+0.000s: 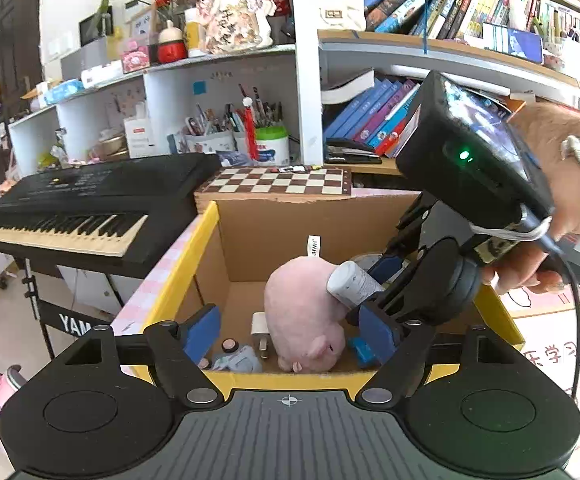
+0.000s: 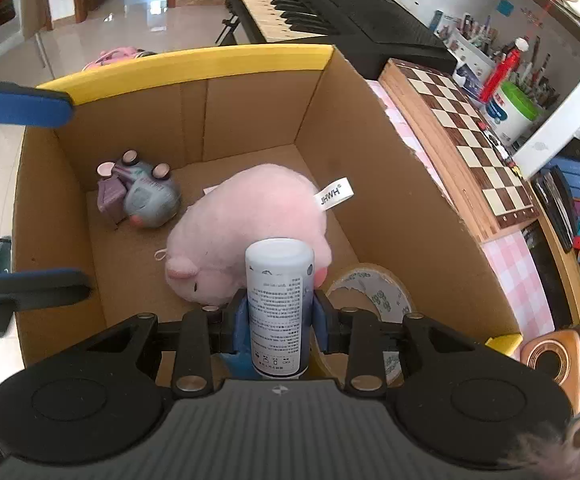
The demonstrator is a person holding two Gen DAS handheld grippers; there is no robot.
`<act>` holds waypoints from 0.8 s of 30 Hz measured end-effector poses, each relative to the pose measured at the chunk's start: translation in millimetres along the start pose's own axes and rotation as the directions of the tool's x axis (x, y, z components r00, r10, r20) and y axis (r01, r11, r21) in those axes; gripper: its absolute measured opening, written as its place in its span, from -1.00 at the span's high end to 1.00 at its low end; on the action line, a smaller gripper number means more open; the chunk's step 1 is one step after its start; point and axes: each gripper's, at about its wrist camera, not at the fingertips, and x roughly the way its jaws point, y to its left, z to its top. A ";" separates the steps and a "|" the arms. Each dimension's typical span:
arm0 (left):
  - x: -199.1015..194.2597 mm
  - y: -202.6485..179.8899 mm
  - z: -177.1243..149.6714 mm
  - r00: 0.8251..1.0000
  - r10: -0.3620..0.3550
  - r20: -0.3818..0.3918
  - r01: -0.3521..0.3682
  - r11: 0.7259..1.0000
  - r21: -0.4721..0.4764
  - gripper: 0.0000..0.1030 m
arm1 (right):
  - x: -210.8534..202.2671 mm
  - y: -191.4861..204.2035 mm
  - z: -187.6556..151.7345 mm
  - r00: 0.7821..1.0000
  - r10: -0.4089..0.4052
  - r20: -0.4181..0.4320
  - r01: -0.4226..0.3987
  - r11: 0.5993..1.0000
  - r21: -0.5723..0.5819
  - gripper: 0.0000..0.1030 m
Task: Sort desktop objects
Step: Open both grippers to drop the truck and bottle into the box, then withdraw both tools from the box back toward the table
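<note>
- White bottle (image 2: 278,304): clamped between the blue pads (image 2: 238,320) of the right gripper (image 2: 278,322), base toward the camera, cap end pointing out over the cardboard box (image 2: 389,184).
- Right gripper: closed tight on the bottle, tilted steeply down above the near right part of the box (a hand (image 1: 561,236) holds its handle).
- Left gripper (image 1: 290,338): jaws apart, nothing between the pads; it hovers at the box's near yellow rim (image 1: 290,380).
- In the box: pink plush pig (image 2: 250,232) in the middle, directly beyond the bottle; tape roll (image 2: 373,292) right of it; small grey-purple toy (image 2: 142,192) in the far left corner.
- Outside: chessboard (image 2: 473,136) right of the box, keyboard (image 2: 309,4) beyond.
</note>
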 end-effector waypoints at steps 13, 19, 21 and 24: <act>-31.7 9.0 -8.0 0.998 0.062 0.033 -0.061 0.997 -0.048 -0.64 | -2.0 19.7 5.7 0.999 -0.031 0.038 0.034 0.996 -0.084 0.25; -42.2 12.9 -3.2 0.995 0.073 0.068 -0.071 0.997 -0.041 -0.79 | -24.5 26.5 10.3 0.991 -0.060 0.121 0.069 0.995 -0.070 -0.11; -46.7 13.1 0.2 0.993 0.080 0.084 -0.077 0.996 -0.039 -0.83 | -38.5 26.0 9.3 0.985 -0.074 0.159 0.081 0.996 -0.039 -0.23; -56.0 14.6 5.1 0.989 0.083 0.124 -0.077 0.996 -0.051 -0.89 | -66.5 25.2 4.2 0.967 -0.111 0.228 0.105 0.994 0.038 -0.37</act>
